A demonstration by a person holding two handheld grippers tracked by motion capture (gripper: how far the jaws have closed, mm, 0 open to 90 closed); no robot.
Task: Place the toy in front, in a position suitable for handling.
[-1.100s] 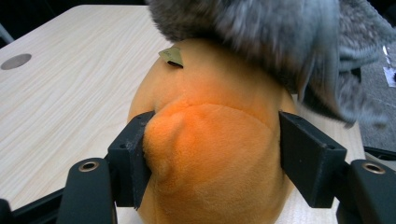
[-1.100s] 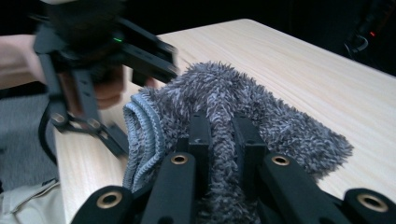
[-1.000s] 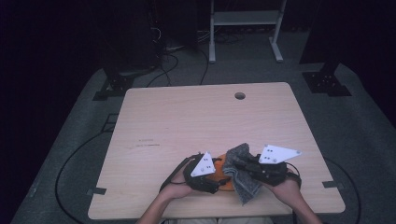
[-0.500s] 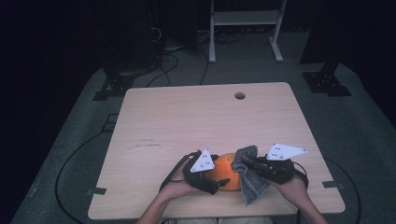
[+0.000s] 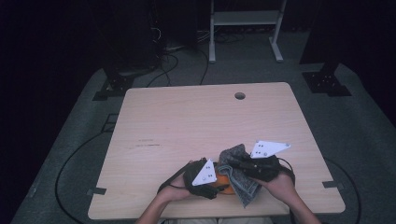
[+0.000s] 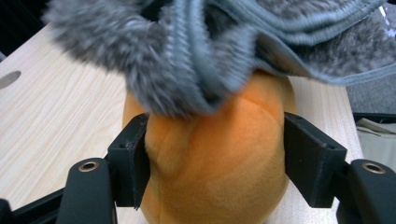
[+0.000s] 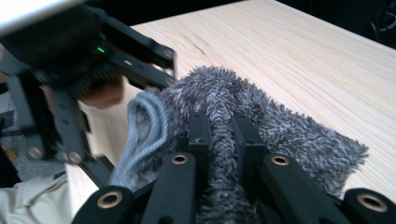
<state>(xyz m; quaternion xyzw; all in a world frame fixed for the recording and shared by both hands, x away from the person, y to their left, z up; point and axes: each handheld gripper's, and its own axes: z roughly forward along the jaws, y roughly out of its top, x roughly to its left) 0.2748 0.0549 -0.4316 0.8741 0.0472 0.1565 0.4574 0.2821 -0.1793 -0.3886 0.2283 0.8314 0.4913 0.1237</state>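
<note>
On the table point(image 5: 187, 121) there is one orange plush toy point(image 6: 219, 158) and one grey fluffy cloth point(image 5: 238, 175), both near the near edge. Two grippers are there, one left gripper point(image 6: 215, 161) and one right gripper point(image 7: 219, 135). The table has one round hole point(image 5: 240, 95) near its far edge.

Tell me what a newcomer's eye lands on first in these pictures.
First, the orange plush toy, squeezed between the left claw's black jaws at the table's near edge. Next, the fuzzy grey cloth draped over the toy's top, a fold of it pinched in the right claw.
</note>
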